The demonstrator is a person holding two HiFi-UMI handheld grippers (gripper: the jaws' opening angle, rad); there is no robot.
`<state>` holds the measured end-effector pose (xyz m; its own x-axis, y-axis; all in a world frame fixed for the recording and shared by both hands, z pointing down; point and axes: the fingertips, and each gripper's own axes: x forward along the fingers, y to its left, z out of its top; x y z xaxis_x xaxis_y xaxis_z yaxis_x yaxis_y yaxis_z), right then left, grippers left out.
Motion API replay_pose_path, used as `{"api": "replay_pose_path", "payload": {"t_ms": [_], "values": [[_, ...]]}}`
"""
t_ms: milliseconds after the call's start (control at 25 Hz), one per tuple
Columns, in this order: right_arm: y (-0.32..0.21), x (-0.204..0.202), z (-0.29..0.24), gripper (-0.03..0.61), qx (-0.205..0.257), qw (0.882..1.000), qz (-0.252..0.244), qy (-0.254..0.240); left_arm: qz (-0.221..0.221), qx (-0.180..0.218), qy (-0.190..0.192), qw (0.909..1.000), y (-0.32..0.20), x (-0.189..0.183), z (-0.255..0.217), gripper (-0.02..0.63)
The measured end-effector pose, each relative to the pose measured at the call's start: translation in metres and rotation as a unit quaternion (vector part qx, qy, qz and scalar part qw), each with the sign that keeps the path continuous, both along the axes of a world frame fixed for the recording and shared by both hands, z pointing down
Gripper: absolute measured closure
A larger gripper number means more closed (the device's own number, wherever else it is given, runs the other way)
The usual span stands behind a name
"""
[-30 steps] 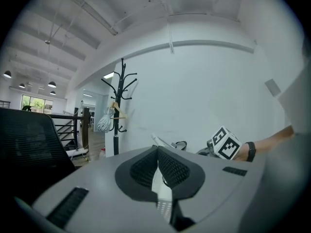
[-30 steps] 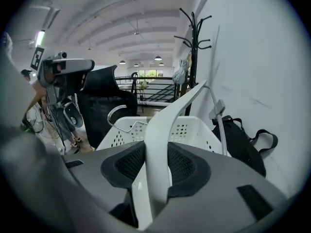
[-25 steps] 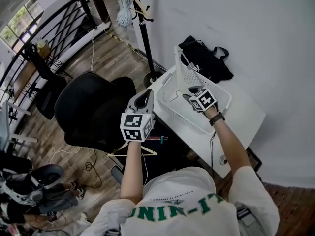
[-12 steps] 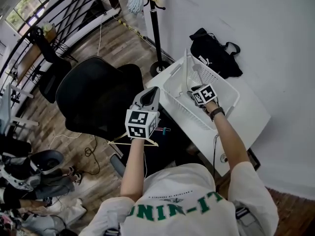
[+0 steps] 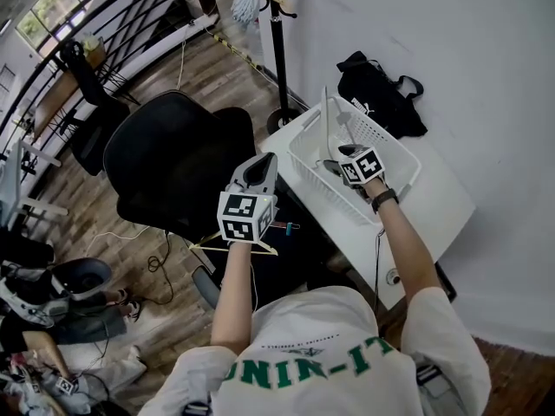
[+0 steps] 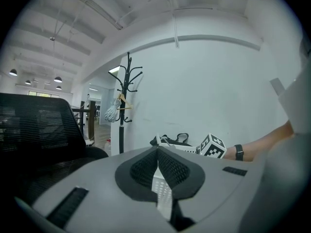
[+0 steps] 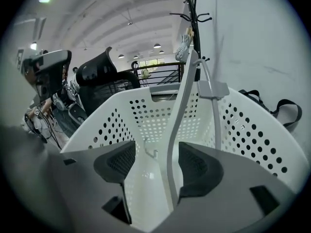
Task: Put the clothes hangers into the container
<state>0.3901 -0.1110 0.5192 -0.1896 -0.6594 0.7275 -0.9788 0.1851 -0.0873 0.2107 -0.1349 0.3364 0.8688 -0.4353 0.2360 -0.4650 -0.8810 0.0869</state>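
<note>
**While one hanger drops in, another waits**

As far as the pics show, the task's approx halfway. Nearest the person, the left gripper has its jaws together at the tips w/ nothing between them. Just below it in the head view is a wooden hanger. Can't tell what bears it, but it's well apart from the container.

Further out, on the white table, the right gripper reaches down into the container, a white perforated basket. Its jaws have just been opening & stand apart. The white hanger runs between them, close by the right pad, not pinched. So it reads as let go. Its lower end sits down in the basket & its upper part leans up past the rim. It's thin, pale plastic w/ a curved arm.

Beyond the basket there's a black bag by the wall, then a coat stand.
</note>
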Motion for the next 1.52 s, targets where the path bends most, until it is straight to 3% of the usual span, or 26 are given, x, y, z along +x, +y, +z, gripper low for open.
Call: {"api": "replay_pose_path", "payload": {"t_ms": [360, 640, 920, 1200, 1520], "values": [[0.014, -0.03, -0.049, 0.291, 0.051, 0.998, -0.033, 0.016, -0.028, -0.014, 0.003, 0.9995, 0.004, -0.039, 0.006, 0.597], [0.011, -0.068, -0.098, 0.291, 0.082, 0.992, -0.089, 0.018, -0.057, -0.013, -0.004, 0.9983, -0.001, -0.072, 0.011, 0.597], [0.007, -0.149, -0.115, 0.291, 0.085, 0.98, -0.176, 0.022, -0.117, -0.023, -0.007, 0.9929, 0.006, -0.143, 0.031, 0.597], [0.001, -0.238, -0.079, 0.29, 0.051, 0.966, -0.254, 0.02, -0.155, -0.037, 0.007, 0.9872, 0.024, -0.209, 0.059, 0.597], [0.016, -0.308, 0.029, 0.29, -0.022, 0.95, -0.311, -0.002, -0.216, -0.045, -0.013, 0.9752, 0.027, -0.263, 0.126, 0.598]]}}
